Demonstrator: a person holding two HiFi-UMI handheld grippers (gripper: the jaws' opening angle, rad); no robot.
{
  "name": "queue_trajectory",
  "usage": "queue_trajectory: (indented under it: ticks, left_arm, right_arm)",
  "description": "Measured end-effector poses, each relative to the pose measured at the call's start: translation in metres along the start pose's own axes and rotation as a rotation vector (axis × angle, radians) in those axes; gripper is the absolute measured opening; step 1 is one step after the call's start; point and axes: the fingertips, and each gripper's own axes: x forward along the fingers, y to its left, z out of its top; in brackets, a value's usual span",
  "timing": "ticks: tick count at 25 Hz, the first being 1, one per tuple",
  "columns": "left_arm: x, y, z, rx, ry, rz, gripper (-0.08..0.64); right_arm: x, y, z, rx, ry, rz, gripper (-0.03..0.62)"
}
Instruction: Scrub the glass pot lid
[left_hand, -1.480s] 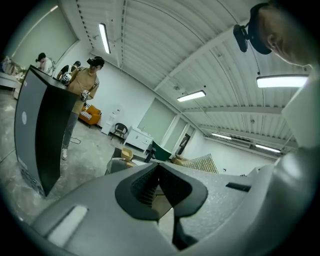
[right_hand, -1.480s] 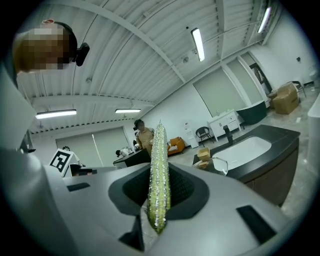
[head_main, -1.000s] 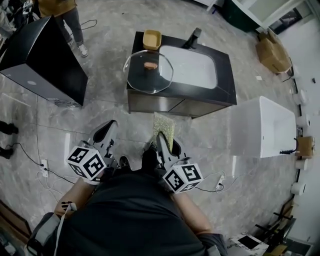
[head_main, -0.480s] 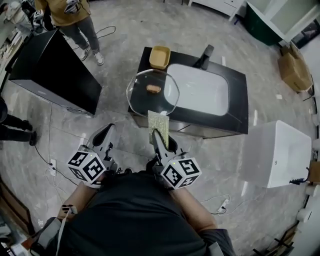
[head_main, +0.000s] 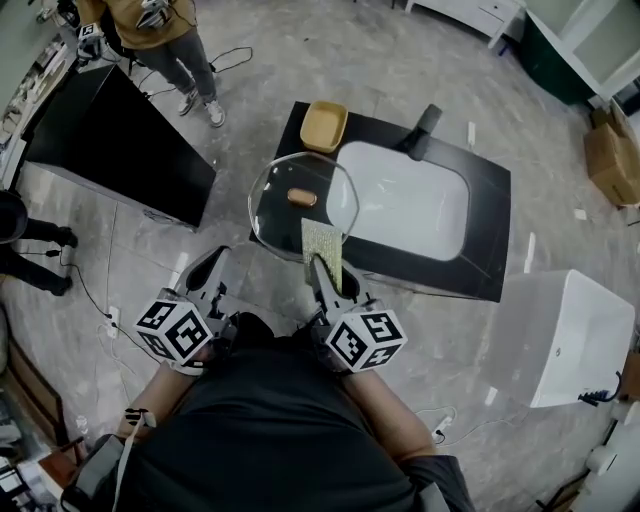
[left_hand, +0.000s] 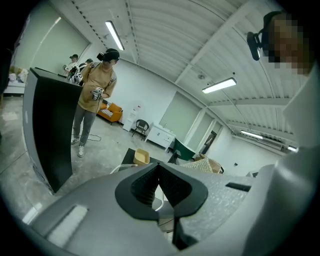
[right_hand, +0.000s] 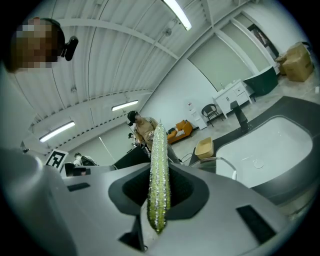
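Right tool (head_main: 322, 266) nearer glass lid (head_main: 281, 207), clamped on scrub pad (head_main: 322, 241); left tool (head_main: 208, 266) closed.

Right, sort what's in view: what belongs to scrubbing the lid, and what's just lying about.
For the job: glass pot lid, scouring pad clamped in the right gripper, sink.
Lying about: yellow dish, black cabinet, white tub, cardboard box.

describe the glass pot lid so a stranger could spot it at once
Find the black counter with the white sink. On its left end lies the glass pot lid, a large clear disc with a brown knob at centre. The tan dish behind it is small and opaque.
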Motion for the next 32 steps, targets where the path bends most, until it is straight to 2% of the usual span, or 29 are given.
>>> queue_trajectory:
  ticks: [6, 9, 12, 14, 18, 21, 28, 32]
  left_arm:
    - [0.024, 0.028, 0.024, -0.022, 0.0, -0.013, 0.002]
    - [0.043, 0.051, 0.041, -0.011, 0.004, -0.041, 0.002]
    - [0.064, 0.083, 0.047, 0.038, 0.032, -0.035, 0.002]
    - [0.077, 0.101, 0.049, 0.025, 0.063, -0.036, 0.002]
    - [0.084, 0.12, 0.059, 0.015, 0.074, -0.05, 0.002]
    - [0.076, 0.14, 0.064, 0.0, 0.066, -0.007, 0.002]
    - [0.041, 0.18, 0.067, -0.059, 0.015, 0.145, 0.002]
    - [0.018, 0.192, 0.061, -0.098, -0.003, 0.208, 0.002]
  right_arm:
    - [0.035, -0.036, 0.018, 0.01, -0.001, -0.083, 0.055]
    - [0.063, -0.065, 0.029, 0.025, -0.021, -0.174, 0.055]
    - [0.092, -0.099, 0.034, 0.006, -0.037, -0.272, 0.055]
    - [0.114, -0.121, 0.033, 0.002, -0.011, -0.314, 0.055]
    - [0.164, -0.147, 0.027, 0.025, 0.065, -0.331, 0.055]
    - [0.213, -0.151, 0.01, 0.012, 0.18, -0.286, 0.055]
    - [0.296, -0.143, -0.046, -0.145, 0.624, -0.12, 0.055]
    - [0.308, -0.147, -0.068, -0.168, 0.755, -0.081, 0.055]
